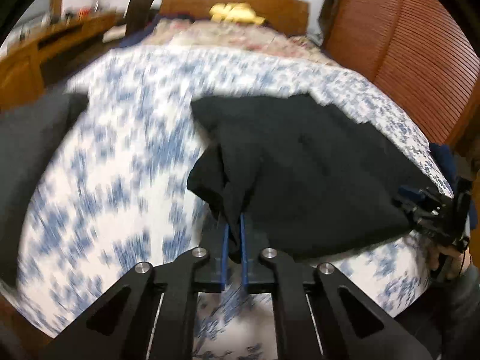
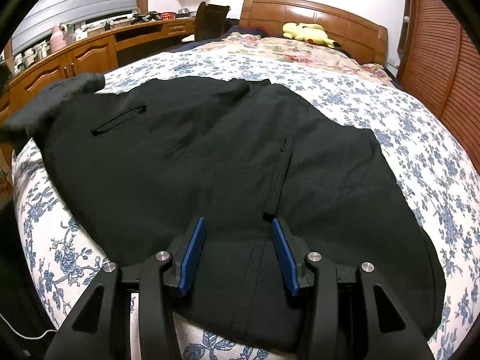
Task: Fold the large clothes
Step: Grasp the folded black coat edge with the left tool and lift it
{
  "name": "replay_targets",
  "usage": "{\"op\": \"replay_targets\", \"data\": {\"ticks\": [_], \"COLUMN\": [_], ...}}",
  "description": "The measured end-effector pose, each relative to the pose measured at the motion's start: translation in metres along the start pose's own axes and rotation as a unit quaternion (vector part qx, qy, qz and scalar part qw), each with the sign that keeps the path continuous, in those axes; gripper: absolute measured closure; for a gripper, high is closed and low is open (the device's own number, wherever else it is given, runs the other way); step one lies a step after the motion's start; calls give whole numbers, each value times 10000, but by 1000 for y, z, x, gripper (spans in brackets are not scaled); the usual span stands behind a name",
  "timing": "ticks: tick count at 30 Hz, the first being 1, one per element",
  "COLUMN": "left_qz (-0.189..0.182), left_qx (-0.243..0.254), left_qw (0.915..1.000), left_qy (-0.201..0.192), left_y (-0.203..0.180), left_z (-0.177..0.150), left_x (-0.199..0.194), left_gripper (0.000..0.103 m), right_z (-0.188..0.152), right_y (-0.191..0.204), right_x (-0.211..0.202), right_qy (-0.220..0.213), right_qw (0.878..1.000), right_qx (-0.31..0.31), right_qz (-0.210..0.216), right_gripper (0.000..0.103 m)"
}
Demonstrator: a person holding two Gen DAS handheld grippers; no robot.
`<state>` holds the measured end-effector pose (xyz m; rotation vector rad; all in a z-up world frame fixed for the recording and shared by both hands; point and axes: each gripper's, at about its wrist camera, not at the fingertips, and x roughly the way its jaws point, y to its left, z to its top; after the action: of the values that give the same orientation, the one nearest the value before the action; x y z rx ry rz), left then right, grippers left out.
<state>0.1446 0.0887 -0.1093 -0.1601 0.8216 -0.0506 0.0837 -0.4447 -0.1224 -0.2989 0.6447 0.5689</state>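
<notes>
Although the black jacket (image 2: 210, 156) lies spread almost flat across the near end of the bed (image 2: 390, 114), the fold looks barely begun. In the left wrist view the left gripper (image 1: 235, 225) has its jaws pinched narrow on a bunched edge of the dark cloth, which stands up from the floral bedspread (image 1: 120, 165); that view is smeared, so exactly which part of the garment is caught I cannot tell. The right gripper (image 2: 238, 225) hangs over the jacket's near hem beside the front zip (image 2: 279, 177), its jaws moderately wide with cloth under them but nothing between the pads. One sleeve (image 2: 54, 102) trails off the bed's left edge toward the wooden cabinets (image 2: 75, 60). Judging by this, both sleeves and the body remain to be turned in. No basket or box for folded clothes shows. Beyond the jacket lies a rumpled floral quilt (image 2: 285, 48), and a yellow plush toy (image 2: 309, 33) rests against the headboard (image 2: 345, 21).
</notes>
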Motion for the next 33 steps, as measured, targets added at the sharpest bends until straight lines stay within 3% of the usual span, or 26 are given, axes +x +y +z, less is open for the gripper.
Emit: {"op": "replay_targets", "data": {"ticks": [4,9,14,19,23,28,33], "left_qz": [-79,-288,-521,-1102,-1146,-1028,-837], "left_qx": [507,1070,1561,1944,2386,2377,2099], "left_qw": [9976,9910,9836,9727,9625,9644,9725], "left_qy": [-455,-748,-740,-621,-590,-529,-559], "left_y": [-47,-111,-178,-251,-305,-313,-285], "left_z": [39,73,91,95,87,77,75], "left_x": [-31,-47,-44,-38,-28,-17,-31], "left_gripper": [99,99,99,103,103,103,103], "right_z": [1,-5,-21,-41,-62,-67,-55], "right_y": [-2,-17,-44,-75,-96,-103,-100], "right_x": [-1,-15,-44,-76,-87,-92,-104], "right_qy": [36,-49,-292,-482,-430,-419,-564], "right_qw": [10000,9997,9991,9968,9953,9954,9954], "right_qx": [-19,137,306,458,600,719,703], "right_qz": [30,182,56,-450,-628,-481,-322], "right_gripper": [55,55,55,55,55,55,55]}}
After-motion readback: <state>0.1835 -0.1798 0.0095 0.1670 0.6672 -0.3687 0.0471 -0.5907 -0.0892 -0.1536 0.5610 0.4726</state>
